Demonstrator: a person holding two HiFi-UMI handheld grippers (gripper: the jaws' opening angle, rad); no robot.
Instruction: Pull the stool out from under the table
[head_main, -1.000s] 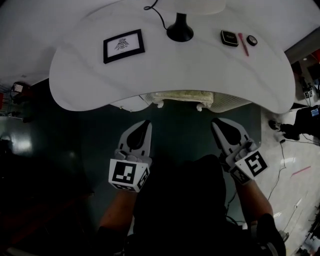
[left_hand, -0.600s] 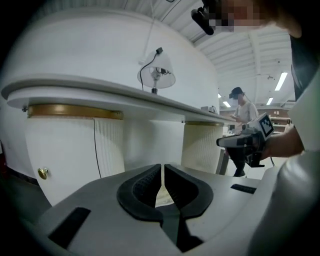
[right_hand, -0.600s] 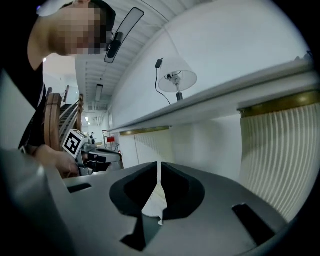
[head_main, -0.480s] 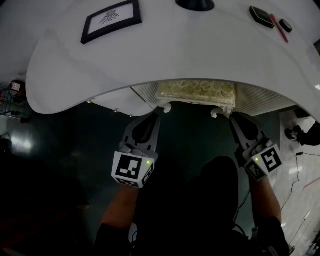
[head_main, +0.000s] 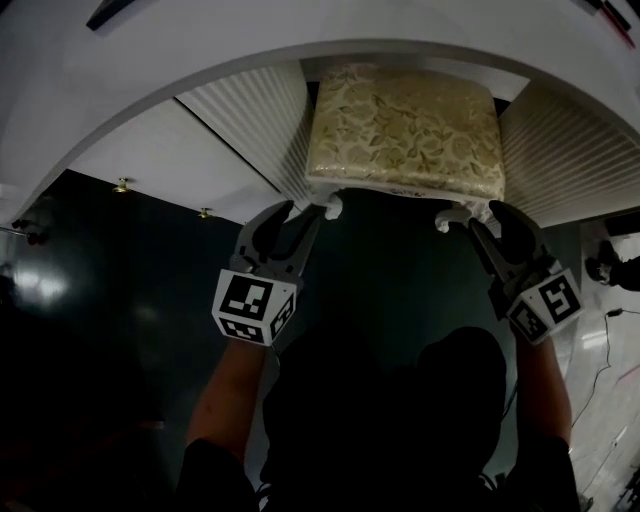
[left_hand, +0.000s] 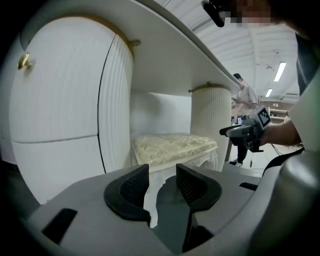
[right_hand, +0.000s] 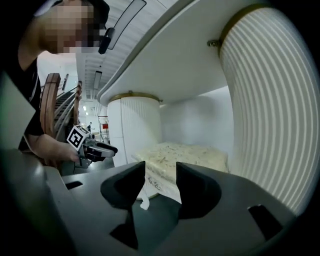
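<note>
Head view: the left claw and right claw have dropped to the front corners of the stool, which is tucked under the counter. Left gripper view: the jaws have just opened and stand spread, with a stool leg in the gap, unpinched. Right gripper view: likewise. Clamping, then pulling, looks next.

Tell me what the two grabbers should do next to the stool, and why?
Probably ease both forward until the legs sit between the jaws. The left gripper and right gripper have just been opening their jaws, and each lines up with a white carved front leg of the cream floral cushioned stool, not yet gripping it. The stool sits tucked under the white curved table.
</note>
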